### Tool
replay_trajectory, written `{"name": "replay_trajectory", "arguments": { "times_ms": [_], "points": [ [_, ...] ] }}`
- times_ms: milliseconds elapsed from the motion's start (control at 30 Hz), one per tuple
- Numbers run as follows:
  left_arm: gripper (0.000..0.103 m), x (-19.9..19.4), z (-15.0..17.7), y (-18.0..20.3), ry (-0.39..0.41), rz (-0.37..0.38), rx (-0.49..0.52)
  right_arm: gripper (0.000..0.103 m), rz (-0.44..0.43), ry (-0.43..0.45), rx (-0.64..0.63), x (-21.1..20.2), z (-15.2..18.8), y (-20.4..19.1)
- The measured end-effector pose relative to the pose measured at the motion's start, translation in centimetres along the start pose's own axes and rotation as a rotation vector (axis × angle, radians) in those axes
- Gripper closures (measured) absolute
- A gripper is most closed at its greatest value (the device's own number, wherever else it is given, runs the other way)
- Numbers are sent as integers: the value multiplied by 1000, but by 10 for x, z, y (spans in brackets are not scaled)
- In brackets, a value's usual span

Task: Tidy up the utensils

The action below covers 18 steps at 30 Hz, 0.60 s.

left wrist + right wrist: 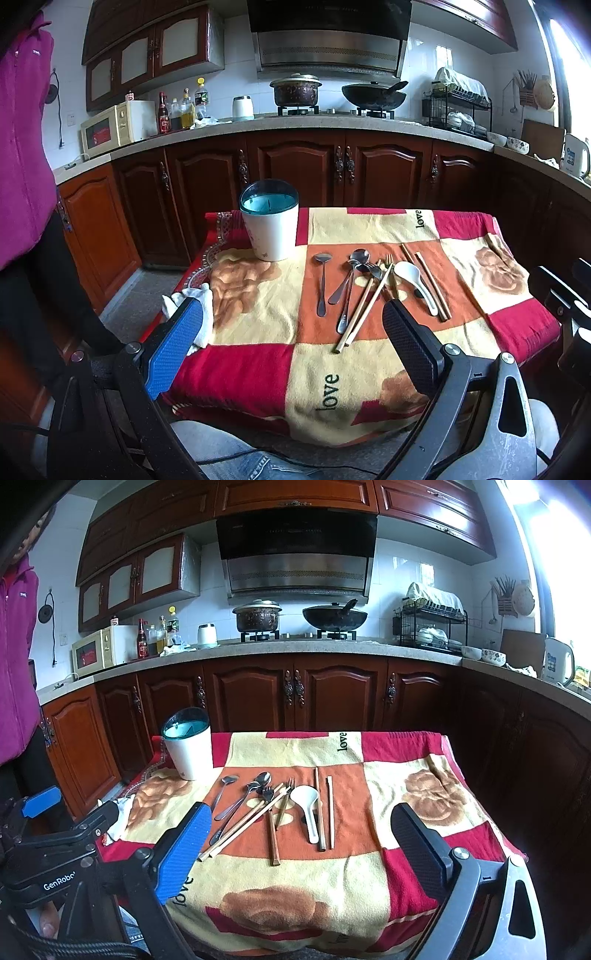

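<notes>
Both of my grippers are wide open and hold nothing. Between the fingers of my left gripper (pixel 295 350) I see the blanket-covered table (pixel 258 373), and ahead of its jaws, a little to the right, lie the utensils in a loose heap: a small metal spoon (pixel 322 280), a bigger metal spoon (pixel 351 280), a fork (pixel 375 271), a white ceramic spoon (pixel 415 282) and wooden chopsticks (pixel 364 308) crossing each other. The white utensil holder (pixel 270 221) with teal rim stands upright, further ahead and toward my left finger. My right gripper (pixel 303 845) hovers near the table edge; the same heap lies just ahead between its jaws, and one chopstick pair (pixel 325 808) lies straight beside the white spoon. A white cloth (pixel 199 314) sits beside my left finger.
</notes>
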<state>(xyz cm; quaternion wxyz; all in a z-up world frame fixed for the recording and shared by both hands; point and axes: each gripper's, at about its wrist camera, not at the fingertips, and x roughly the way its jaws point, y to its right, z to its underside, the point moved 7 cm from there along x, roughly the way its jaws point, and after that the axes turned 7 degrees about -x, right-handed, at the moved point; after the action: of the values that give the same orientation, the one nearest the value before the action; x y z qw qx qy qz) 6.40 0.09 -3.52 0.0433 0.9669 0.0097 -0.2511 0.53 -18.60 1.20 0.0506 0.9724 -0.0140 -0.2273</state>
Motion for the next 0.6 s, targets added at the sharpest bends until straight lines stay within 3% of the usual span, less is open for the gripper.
{"name": "replay_trajectory", "arguments": {
  "times_ms": [600],
  "points": [
    [5,-2,-3,0,3,3,0,7,1,3,-1,-3,-3,-2]
  ]
}}
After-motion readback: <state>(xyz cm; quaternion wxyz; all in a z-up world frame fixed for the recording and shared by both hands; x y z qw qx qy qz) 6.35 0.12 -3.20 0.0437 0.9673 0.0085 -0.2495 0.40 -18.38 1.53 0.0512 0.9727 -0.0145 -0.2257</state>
